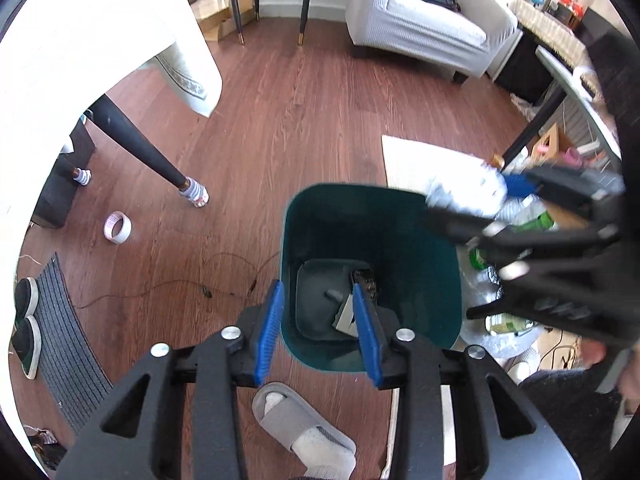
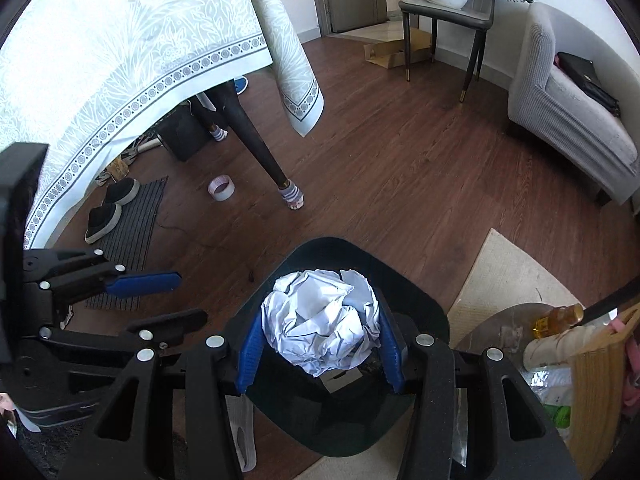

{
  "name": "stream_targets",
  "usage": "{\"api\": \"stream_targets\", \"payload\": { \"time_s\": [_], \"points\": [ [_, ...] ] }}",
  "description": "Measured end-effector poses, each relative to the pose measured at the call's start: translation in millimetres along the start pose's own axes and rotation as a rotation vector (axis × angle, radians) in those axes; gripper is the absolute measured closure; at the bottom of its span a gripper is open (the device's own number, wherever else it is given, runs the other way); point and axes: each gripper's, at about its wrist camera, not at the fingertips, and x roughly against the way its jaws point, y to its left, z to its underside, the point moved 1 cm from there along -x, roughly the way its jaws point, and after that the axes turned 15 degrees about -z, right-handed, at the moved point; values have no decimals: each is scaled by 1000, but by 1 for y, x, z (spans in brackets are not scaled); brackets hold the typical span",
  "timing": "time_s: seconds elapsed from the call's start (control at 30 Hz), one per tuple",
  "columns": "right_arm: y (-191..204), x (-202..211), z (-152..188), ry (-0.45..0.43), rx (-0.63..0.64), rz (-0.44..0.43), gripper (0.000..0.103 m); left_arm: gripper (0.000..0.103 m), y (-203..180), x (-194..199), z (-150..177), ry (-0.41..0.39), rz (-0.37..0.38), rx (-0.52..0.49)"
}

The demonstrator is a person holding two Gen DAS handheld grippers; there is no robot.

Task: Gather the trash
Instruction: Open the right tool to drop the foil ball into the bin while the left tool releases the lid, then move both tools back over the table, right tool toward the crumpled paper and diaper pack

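Paper ball held over bin

A crumpled paper ball (image 2: 320, 322) is gripped by the right claw (image 2: 320, 344) above the green bin (image 1: 420, 248). The left claw (image 1: 318, 332) is kept narrow and empty at the bin's near rim

Crumpled white paper ball (image 2: 320, 328); smooth plastic bin (image 1: 420, 240); glossy wood floor (image 1: 300, 120).

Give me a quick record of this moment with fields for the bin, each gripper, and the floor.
bin: dark green bin on wood floor, some scraps at its bottom
right gripper: shut on crumpled white paper ball, above the bin opening
left gripper: open, nothing between its pads, over the bin's near rim
floor: tape roll lying loose
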Motion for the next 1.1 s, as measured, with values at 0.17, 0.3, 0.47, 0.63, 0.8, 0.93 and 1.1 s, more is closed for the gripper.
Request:
{"api": "stream_targets", "payload": {
  "time_s": [0.17,0.3,0.47,0.63,0.8,0.93,1.1],
  "points": [
    [-8,-28,7,73,-34,-3,53,77,10,17,-9,-63,16,45],
    [-13,-49,16,139,-54,1,53,83,16,31,-17,-115,31,98],
    [-17,-66,29,221,-67,12,46,84,20,47,-24,-166,42,143],
    [-19,-67,34,235,-59,50,41,84,23,56,-29,-190,56,172],
    [-23,-64,39,238,-57,38,41,84,20,67,-33,-216,65,183],
    [-22,-55,38,225,-45,16,41,84,17,76,-37,-243,69,184],
    [-11,-31,30,166,-12,-5,47,84,14,93,-41,-302,72,213]
  ]
}}
